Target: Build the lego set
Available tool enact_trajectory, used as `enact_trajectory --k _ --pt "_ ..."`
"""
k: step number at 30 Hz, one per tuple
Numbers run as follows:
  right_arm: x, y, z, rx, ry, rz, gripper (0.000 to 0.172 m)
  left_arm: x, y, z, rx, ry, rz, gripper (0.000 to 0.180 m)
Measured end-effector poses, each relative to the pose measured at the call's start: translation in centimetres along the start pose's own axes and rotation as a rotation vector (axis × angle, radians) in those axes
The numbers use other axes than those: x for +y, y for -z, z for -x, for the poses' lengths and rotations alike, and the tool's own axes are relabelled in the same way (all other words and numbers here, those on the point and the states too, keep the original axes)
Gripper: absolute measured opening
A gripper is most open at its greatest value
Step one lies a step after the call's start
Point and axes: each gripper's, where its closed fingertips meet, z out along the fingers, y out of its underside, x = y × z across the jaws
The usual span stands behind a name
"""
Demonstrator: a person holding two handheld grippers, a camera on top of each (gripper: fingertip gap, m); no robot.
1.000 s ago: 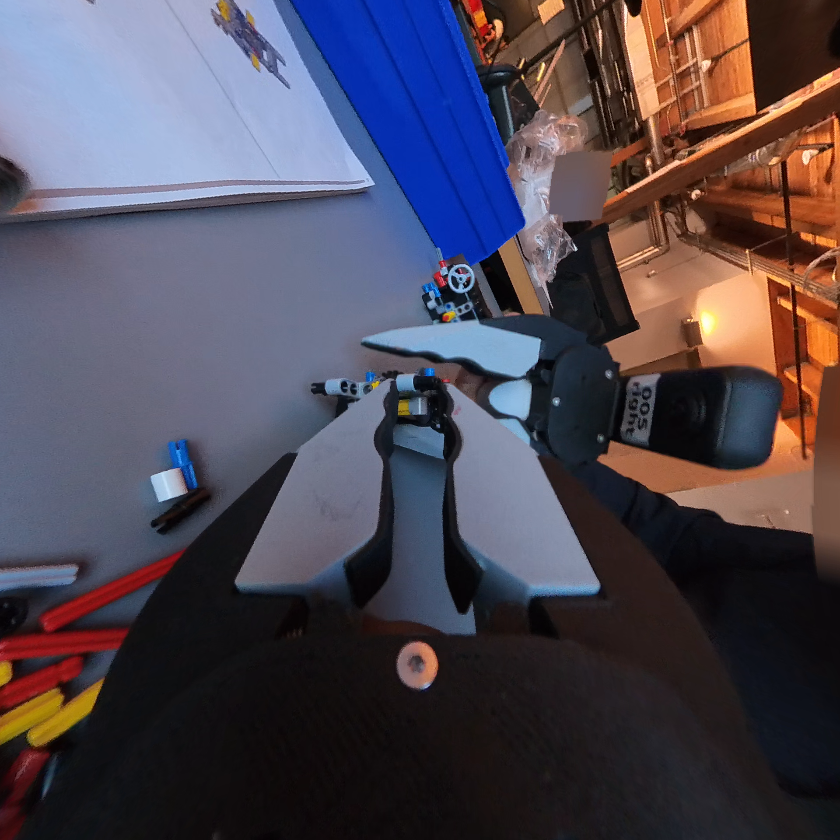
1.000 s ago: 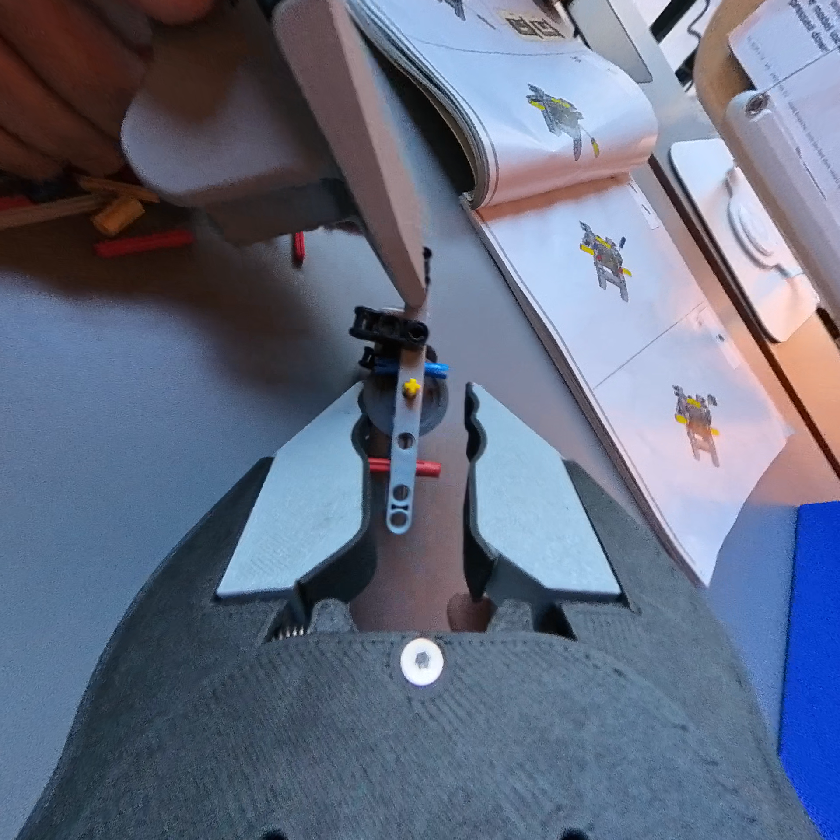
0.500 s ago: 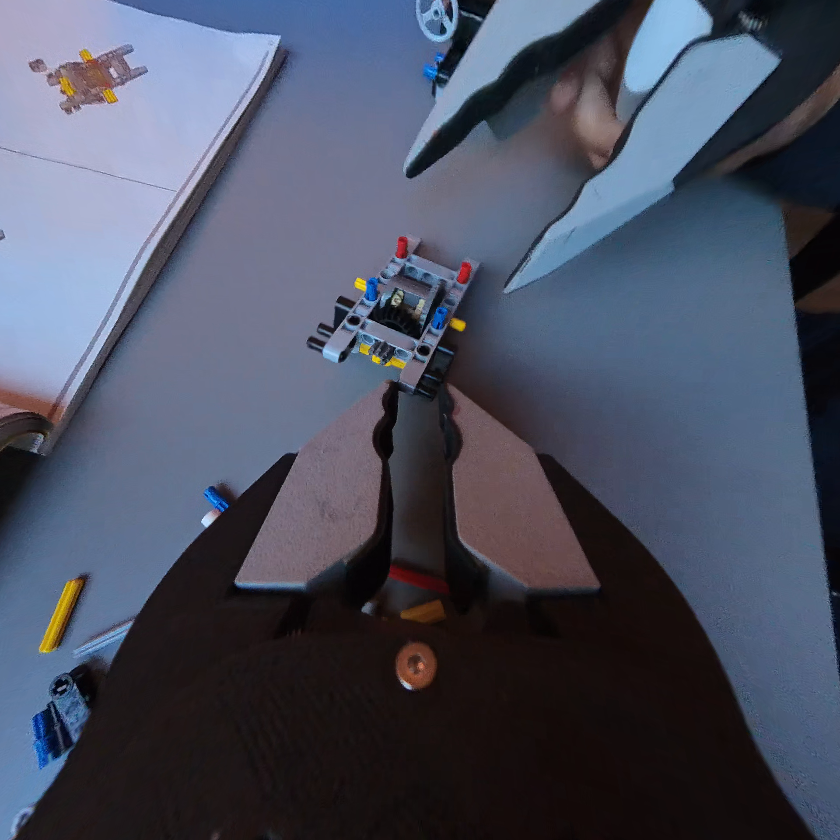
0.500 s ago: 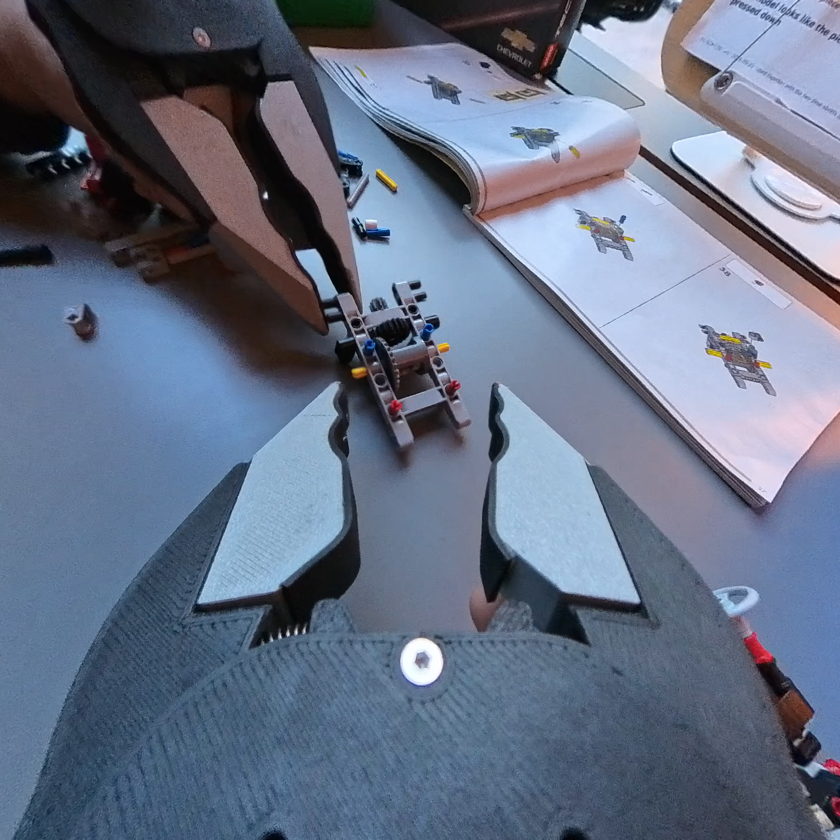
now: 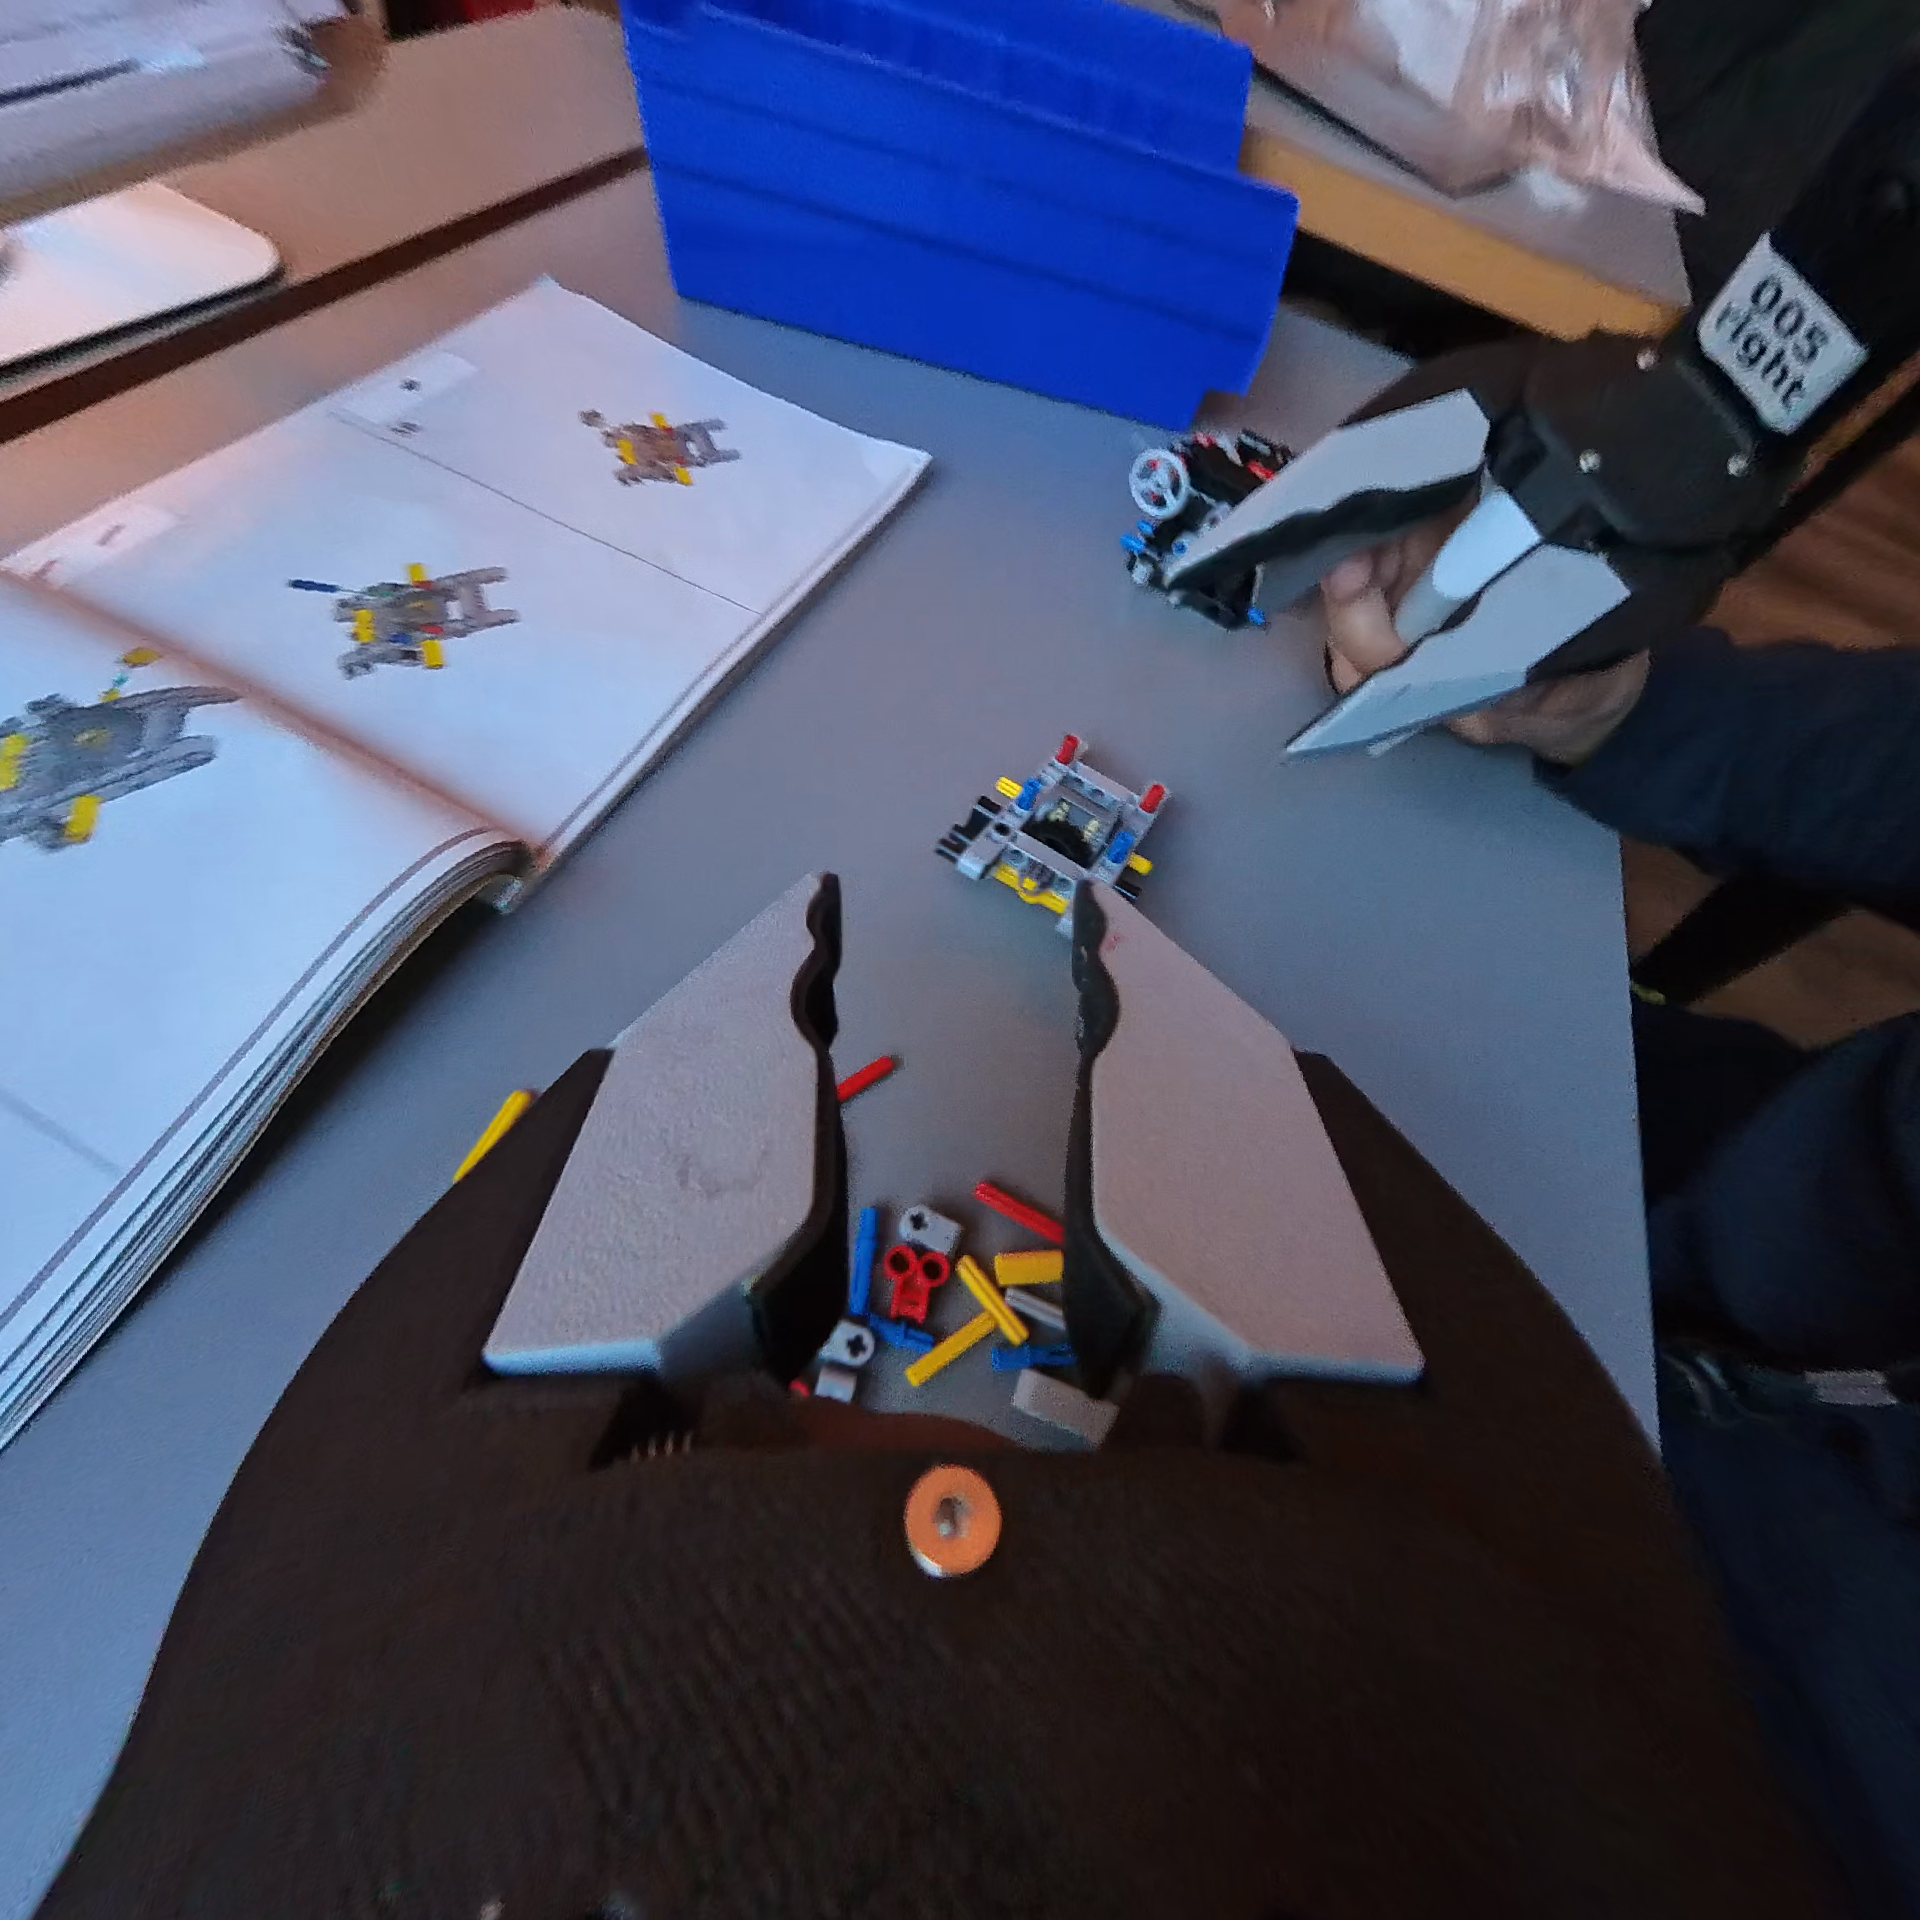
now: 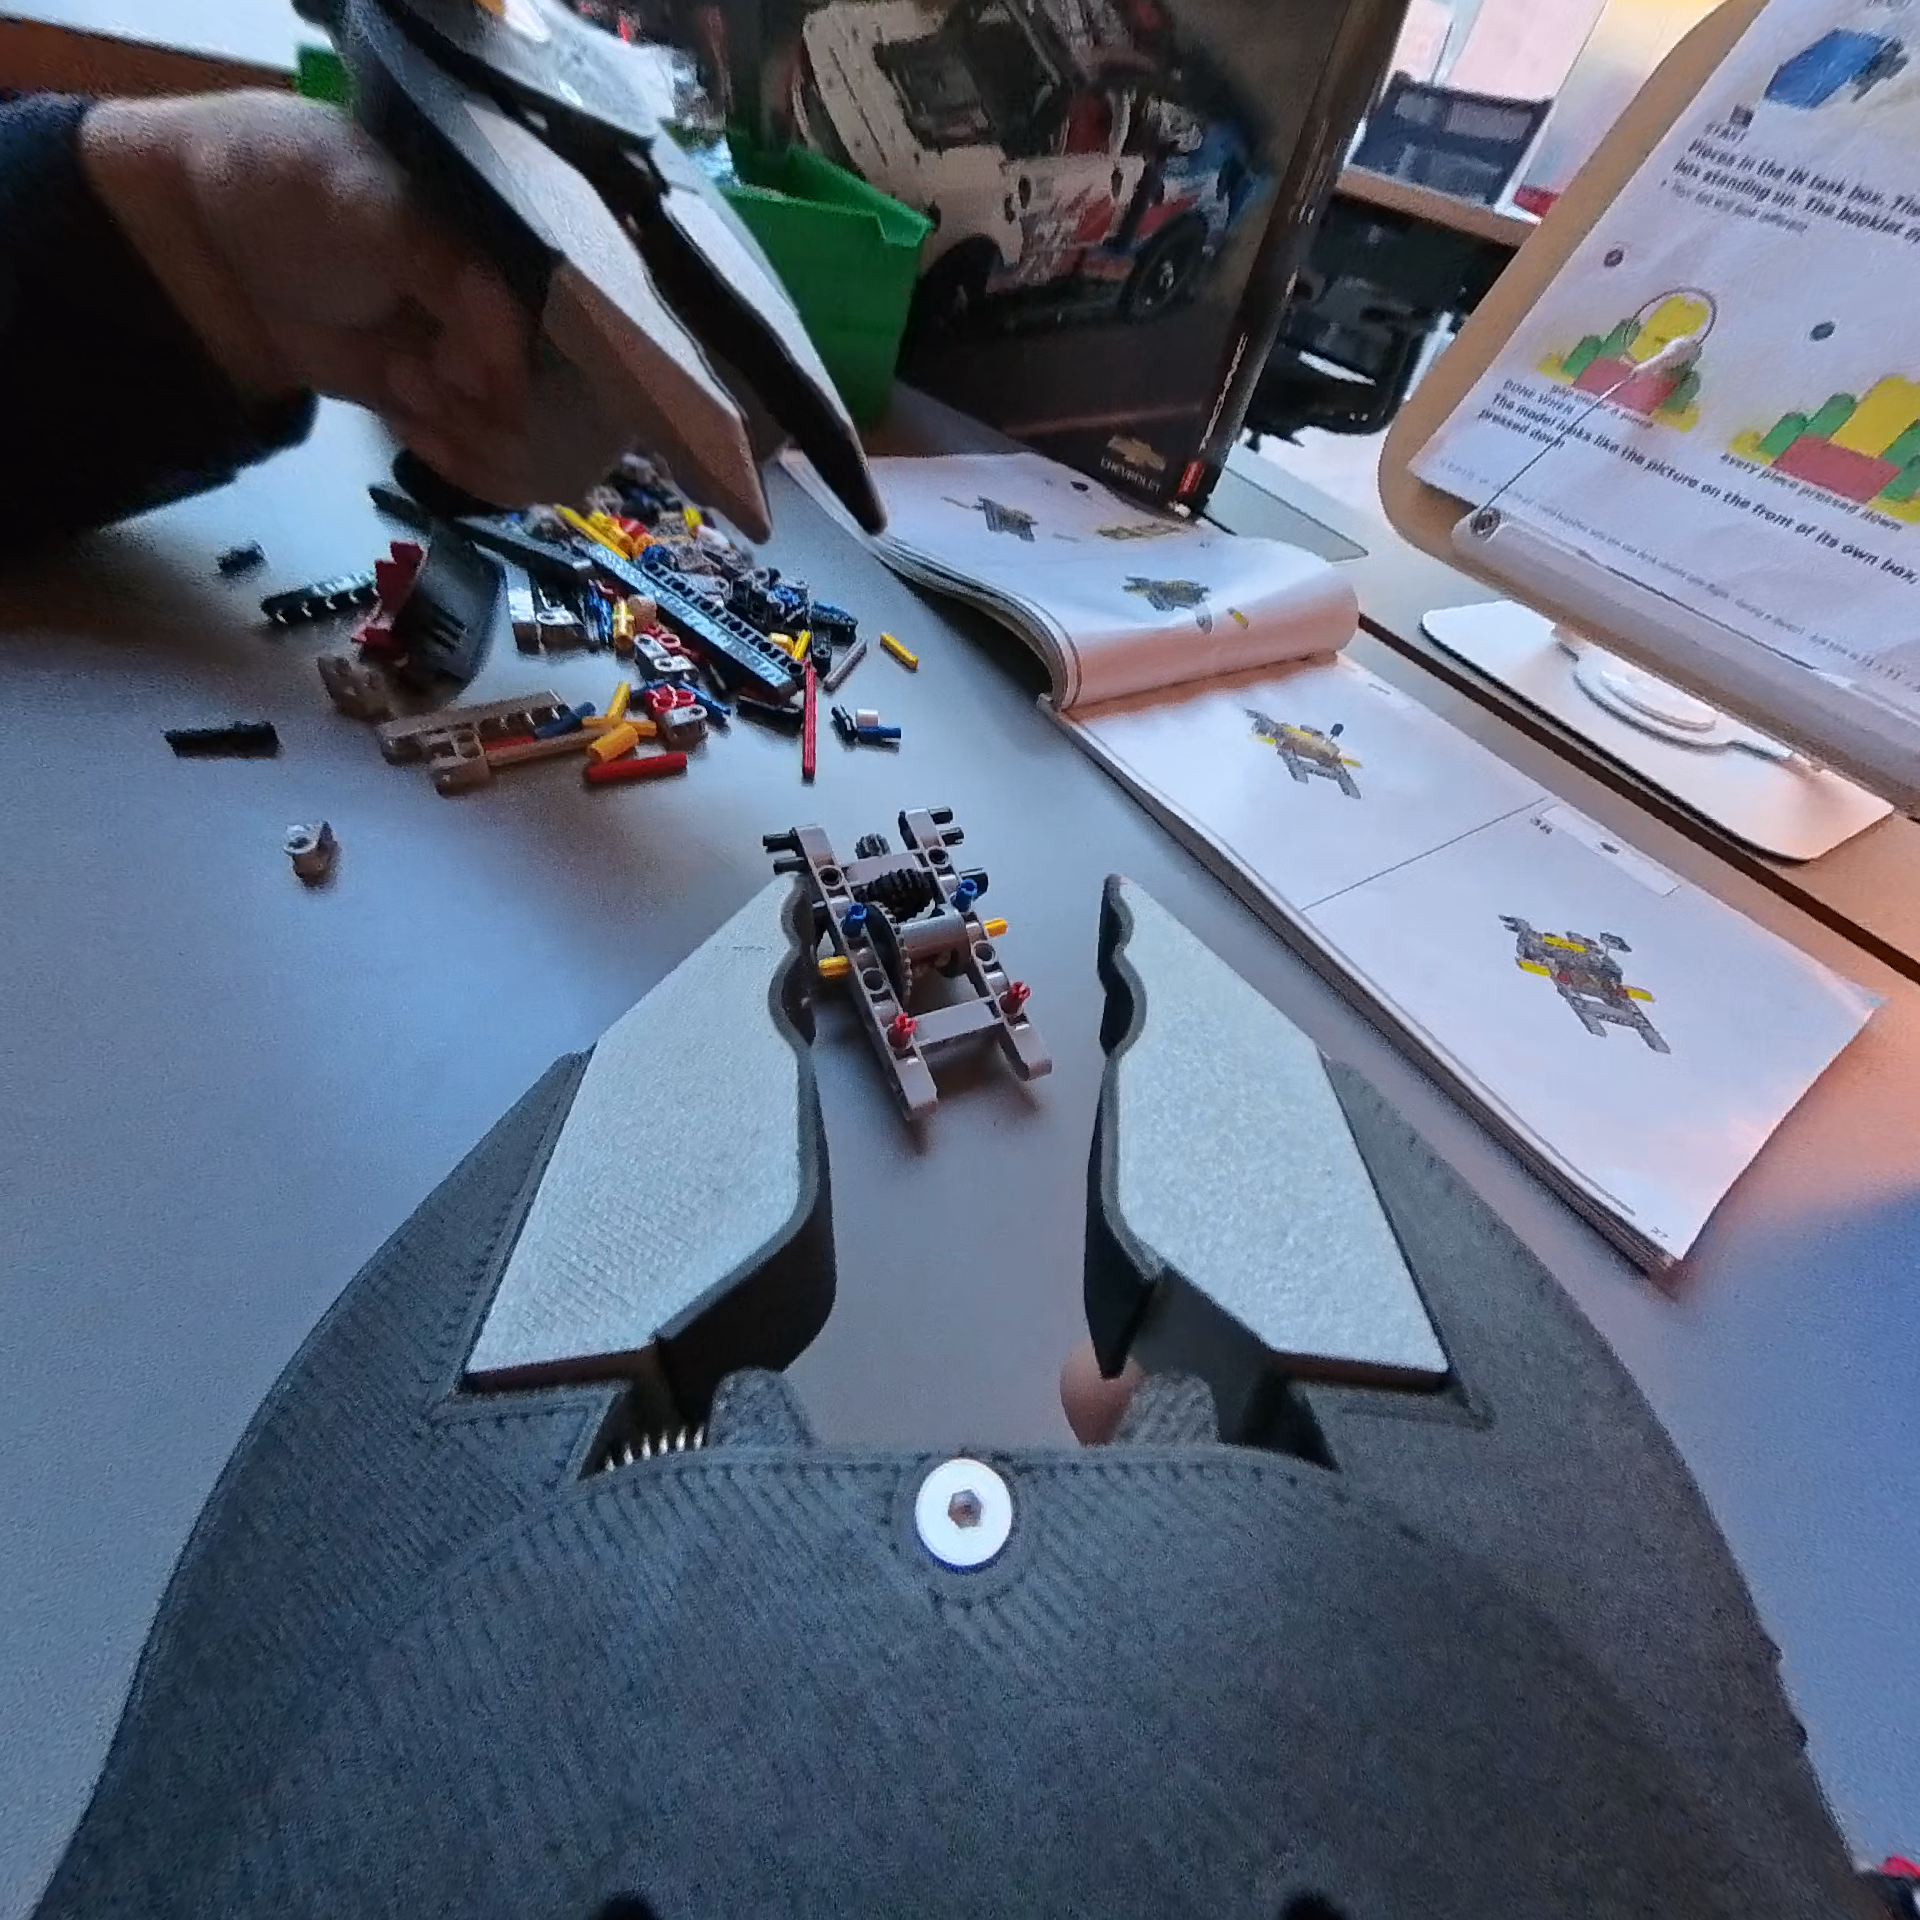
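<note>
A small grey lego frame with a black gear and red, blue and yellow pins (image 6: 914,956) lies flat on the grey table (image 6: 312,1039). It also shows in the left wrist view (image 5: 1060,821). My right gripper (image 6: 954,891) is open and empty, and hovers over the frame without touching it. My left gripper (image 5: 956,894) is open and empty, raised just short of the frame. It hangs above a pile of loose pieces (image 5: 945,1288). Each gripper shows in the other's view, the left (image 6: 816,525) and the right (image 5: 1236,660).
An open instruction booklet (image 6: 1455,883) lies right of the frame. Loose pieces (image 6: 644,644) are scattered at the back left. A second small assembly with a wheel (image 5: 1195,509) sits before a blue bin (image 5: 956,208). The set's box (image 6: 1091,208) and a green bin (image 6: 842,249) stand behind.
A second ago my left gripper held the frame in the air. The frame now lies on the table; the left gripper has opened and drawn back, and the right stays open over it.
</note>
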Motion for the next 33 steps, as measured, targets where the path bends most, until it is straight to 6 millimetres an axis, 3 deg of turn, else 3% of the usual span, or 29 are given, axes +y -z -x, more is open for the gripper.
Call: enact_trajectory --k 8,18,24,33 --pt "-1.3 0.2 0.3 -0.050 -0.018 -0.092 0.051 -0.6 1.7 2.4 -0.086 0.109 -0.089 0.037" --pt "-2.4 0.4 -0.1 -0.074 -0.009 -0.169 0.040 -0.5 1.0 3.4 -0.096 0.156 -0.108 0.036" --pt "-2.9 1.1 -1.3 -0.026 -0.021 -0.207 0.037 -0.5 0.4 3.1 -0.063 0.197 -0.109 0.035" --pt "-3.0 1.3 -1.5 0.003 0.010 -0.199 0.036 -0.3 0.1 2.5 -0.076 0.148 -0.087 0.034"
